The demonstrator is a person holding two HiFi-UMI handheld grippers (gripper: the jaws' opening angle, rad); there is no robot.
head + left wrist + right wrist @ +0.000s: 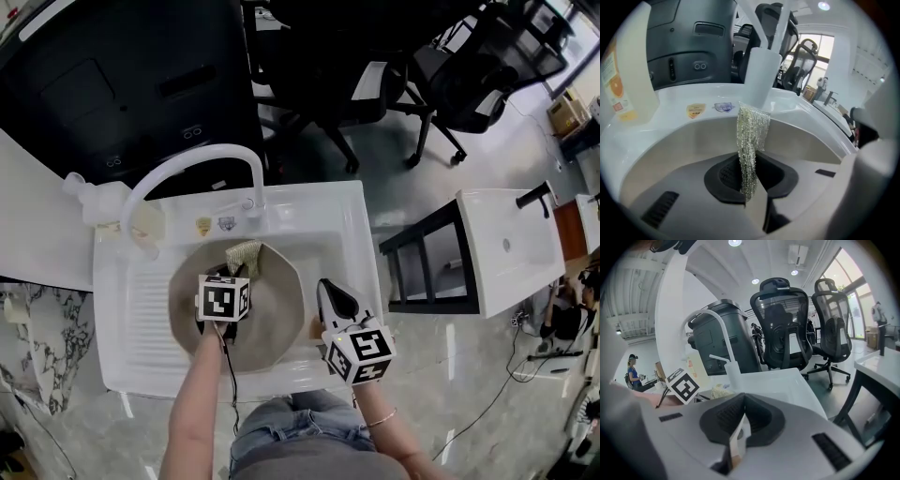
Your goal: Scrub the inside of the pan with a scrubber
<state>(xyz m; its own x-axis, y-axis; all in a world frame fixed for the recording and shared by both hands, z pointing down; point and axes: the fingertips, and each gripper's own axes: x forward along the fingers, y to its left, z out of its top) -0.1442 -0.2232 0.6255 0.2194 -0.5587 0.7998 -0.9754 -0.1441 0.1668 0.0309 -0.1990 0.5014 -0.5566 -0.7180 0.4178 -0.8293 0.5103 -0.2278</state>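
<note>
Left gripper: jaws narrow, pinched on one end of the scrubber, with the glittery mesh standing up out of the pads. Gripping it by an end likely leaves the loose bulk free to drag over the surface. In the head view it sits over the far half of the pan, with the mesh at or near the far wall; I can't confirm contact.

Right gripper: jaws nearly together on a thin pale edge, which by the head view is the pan's near right rim. This is probably a brace, so the pan doesn't slide under scrub strokes.

The pan lies in the basin of the white sink, below the faucet. Scrubbing looks under way or about to begin.
</note>
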